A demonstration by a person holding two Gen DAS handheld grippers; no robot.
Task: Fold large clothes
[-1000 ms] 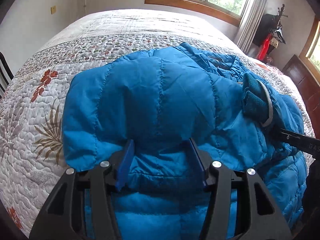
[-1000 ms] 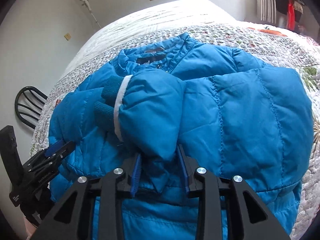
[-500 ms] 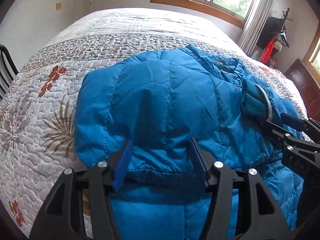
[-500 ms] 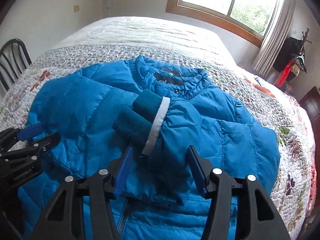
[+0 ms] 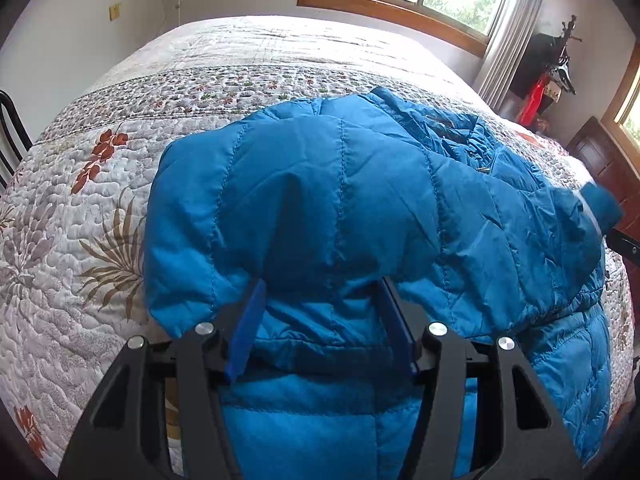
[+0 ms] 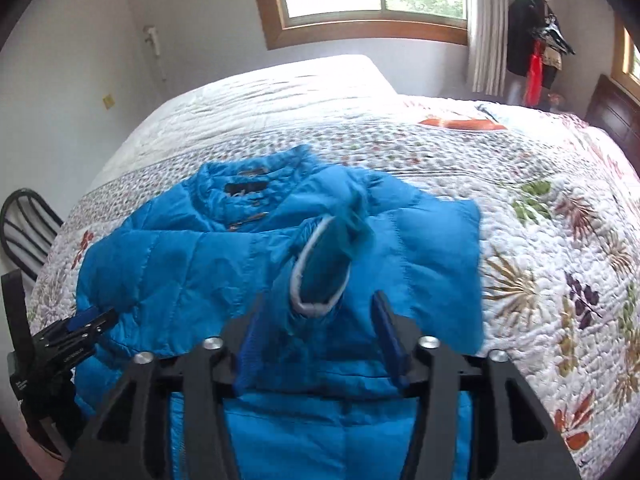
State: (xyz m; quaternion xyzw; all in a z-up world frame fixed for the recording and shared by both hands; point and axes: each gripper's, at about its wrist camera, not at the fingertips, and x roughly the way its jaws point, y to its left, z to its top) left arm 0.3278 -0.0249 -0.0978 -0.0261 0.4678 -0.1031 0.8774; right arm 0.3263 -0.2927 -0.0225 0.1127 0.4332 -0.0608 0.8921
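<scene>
Near the bed's front edge my left claw (image 5: 322, 320) keeps its jaws spread around a jacket (image 5: 340, 208) fold, not pinching. My right claw (image 6: 320, 322), likewise spread, has swung right since a second ago; the sleeve cuff (image 6: 320, 276) now stands up between its fingers, needing laying flat.
</scene>
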